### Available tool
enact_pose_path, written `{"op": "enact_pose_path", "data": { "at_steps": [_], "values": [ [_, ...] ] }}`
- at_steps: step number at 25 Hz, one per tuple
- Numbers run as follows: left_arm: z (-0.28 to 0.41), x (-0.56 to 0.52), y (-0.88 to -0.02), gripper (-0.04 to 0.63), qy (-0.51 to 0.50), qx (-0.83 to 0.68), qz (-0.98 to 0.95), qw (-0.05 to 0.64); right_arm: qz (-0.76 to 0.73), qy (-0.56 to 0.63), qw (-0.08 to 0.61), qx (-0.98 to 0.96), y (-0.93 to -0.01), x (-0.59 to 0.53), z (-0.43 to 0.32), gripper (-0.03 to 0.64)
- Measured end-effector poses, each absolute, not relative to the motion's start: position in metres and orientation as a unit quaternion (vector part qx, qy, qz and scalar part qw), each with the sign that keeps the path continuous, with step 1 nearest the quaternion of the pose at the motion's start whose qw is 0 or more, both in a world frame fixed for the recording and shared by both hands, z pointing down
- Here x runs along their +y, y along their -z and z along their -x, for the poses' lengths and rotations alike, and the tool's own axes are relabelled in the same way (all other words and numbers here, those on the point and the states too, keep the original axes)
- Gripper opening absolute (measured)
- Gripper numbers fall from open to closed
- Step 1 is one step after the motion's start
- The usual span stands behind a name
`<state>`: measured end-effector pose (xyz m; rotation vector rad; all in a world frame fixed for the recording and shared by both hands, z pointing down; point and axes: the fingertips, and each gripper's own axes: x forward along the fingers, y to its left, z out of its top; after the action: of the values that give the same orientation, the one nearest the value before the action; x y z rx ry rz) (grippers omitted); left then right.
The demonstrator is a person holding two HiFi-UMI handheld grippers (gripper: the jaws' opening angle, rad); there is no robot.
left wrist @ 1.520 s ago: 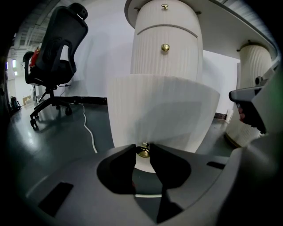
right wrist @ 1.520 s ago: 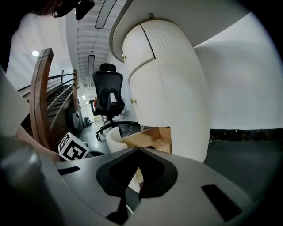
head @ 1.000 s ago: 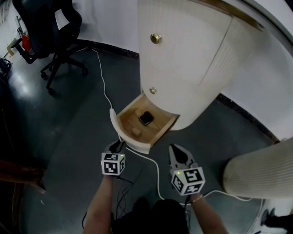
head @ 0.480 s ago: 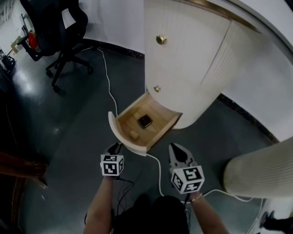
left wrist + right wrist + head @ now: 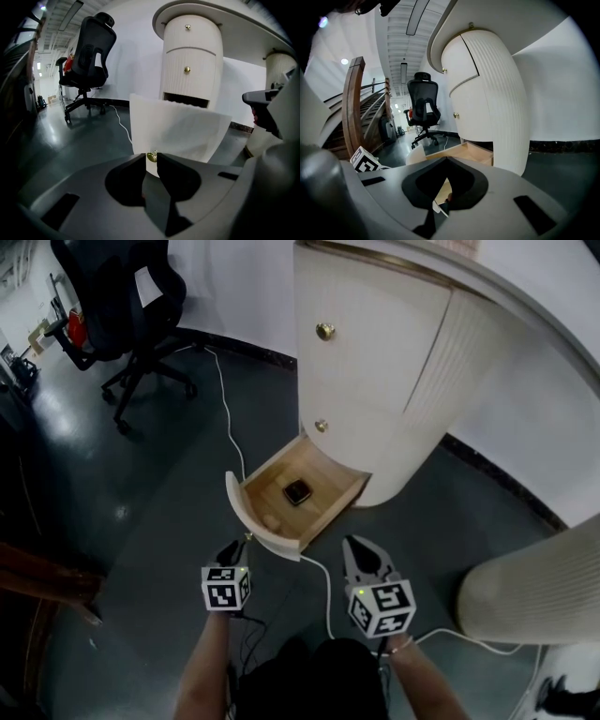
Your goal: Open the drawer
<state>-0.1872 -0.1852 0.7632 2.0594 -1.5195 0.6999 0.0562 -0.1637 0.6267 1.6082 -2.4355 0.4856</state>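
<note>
two grippers sit low in the head view, with the drawer just ahead of them. far left: a black office chair [image 5: 131, 296], and a white cable [image 5: 225, 418] trailing over the dark floor toward the cabinet. the left gripper [image 5: 236, 547] is at the drawer front, jaws narrow and closing, their very tips pinching the small brass knob [image 5: 152, 156]. the bottom drawer [image 5: 246, 517] stands pulled well out of the rounded cream cabinet [image 5: 375, 381]; the task looks near done. judgement: a light, stiff wooden box that should slide easily. the curved front offers no other hold, so the knob is the place. it is small, round and polished, likely to slip from a tip-only pinch, so seat it deeper. inside the drawer: a small dark square item [image 5: 298, 491] mid-floor and a small pale lump [image 5: 272, 519] near the front, neither identifiable. the right gripper [image 5: 354, 547] hovers apart from the drawer, jaws together, holding nothing.
</note>
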Motion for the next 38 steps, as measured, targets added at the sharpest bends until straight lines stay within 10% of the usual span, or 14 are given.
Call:
{"op": "enact_pose_path", "data": {
  "at_steps": [38],
  "values": [
    [0.158,-0.163,-0.572,0.008,-0.132,-0.576,-0.801,0.097,-0.539,-0.111,0.078,-0.831,-0.57,-0.154,-0.061,0.003]
  ]
}}
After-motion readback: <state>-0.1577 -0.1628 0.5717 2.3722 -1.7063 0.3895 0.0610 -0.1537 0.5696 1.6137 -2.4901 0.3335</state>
